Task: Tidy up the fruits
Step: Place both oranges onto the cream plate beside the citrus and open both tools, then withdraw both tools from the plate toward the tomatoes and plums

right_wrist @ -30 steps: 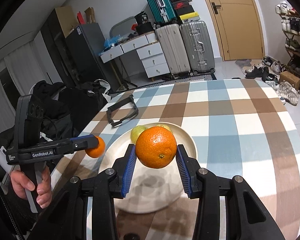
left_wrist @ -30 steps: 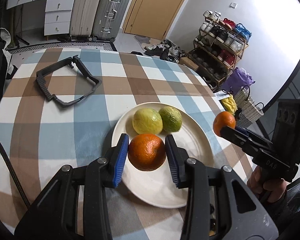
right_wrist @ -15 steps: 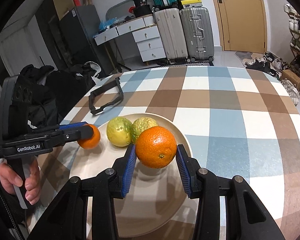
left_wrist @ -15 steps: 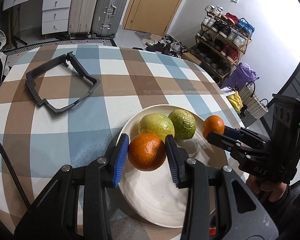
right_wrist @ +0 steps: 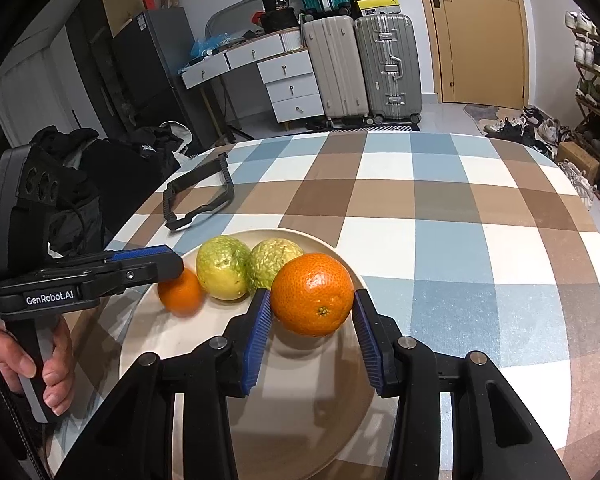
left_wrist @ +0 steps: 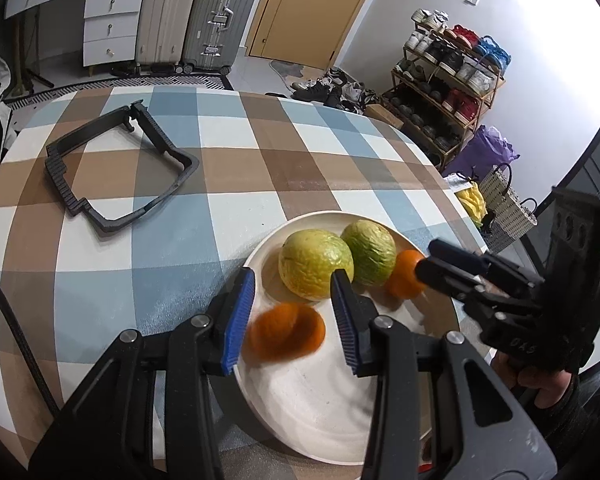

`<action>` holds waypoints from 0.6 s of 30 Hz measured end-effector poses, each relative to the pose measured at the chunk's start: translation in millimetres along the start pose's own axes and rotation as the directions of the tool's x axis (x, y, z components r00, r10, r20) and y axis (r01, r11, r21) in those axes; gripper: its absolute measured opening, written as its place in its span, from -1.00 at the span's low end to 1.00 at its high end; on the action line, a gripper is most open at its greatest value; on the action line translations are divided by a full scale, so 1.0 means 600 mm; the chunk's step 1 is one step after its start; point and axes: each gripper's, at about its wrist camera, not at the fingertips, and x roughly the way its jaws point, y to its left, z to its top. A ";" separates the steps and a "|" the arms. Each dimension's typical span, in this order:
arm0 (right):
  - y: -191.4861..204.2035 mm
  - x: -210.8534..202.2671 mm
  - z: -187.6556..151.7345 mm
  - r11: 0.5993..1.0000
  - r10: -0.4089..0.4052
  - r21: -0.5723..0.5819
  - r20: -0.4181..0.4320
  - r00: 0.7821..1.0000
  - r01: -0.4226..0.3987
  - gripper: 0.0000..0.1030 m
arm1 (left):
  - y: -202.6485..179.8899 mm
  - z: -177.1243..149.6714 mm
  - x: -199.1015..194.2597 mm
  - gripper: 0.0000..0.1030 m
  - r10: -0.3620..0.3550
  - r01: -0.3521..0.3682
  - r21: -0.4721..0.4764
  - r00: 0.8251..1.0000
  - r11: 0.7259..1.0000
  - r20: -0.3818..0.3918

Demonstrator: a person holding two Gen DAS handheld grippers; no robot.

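right gripper (right_wrist: pixel 312 322) clasping orange (right_wrist: pixel 312 294), over plate (right_wrist: pixel 148 344)

Cream plate (left_wrist: pixel 300 412) bearing two wrinkled yellow-green fruits (left_wrist: pixel 315 263) (left_wrist: pixel 369 252) side by side at its far side; one blurred orange (left_wrist: pixel 286 332) near-left, another orange (left_wrist: pixel 405 280) right.

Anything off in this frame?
The small orange between the left gripper's open jaws is motion-blurred, loose on the plate. A black frame lies on the table, unrelated to the fruit.
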 end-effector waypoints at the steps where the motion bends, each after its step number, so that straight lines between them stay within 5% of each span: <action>1: 0.001 -0.006 0.001 1.000 0.002 -0.004 0.019 1.000 -0.002 -0.03 | -0.003 0.000 0.000 -0.31 0.009 -0.009 0.007 1.000 1.000 0.002; 7: 0.011 -0.049 0.008 1.000 -0.015 -0.023 0.093 0.996 0.018 0.01 | -0.017 -0.007 -0.031 -0.18 0.031 -0.031 0.018 0.999 0.999 0.025; 9: 0.012 -0.069 0.008 1.000 -0.024 -0.015 0.114 0.993 0.026 0.04 | -0.024 -0.012 -0.049 0.01 0.046 -0.046 0.024 0.998 0.999 0.041; 18: 0.031 -0.165 -0.022 0.999 -0.042 -0.005 0.194 0.980 0.044 0.54 | -0.059 -0.054 -0.137 0.57 0.107 -0.109 0.018 0.988 0.994 0.109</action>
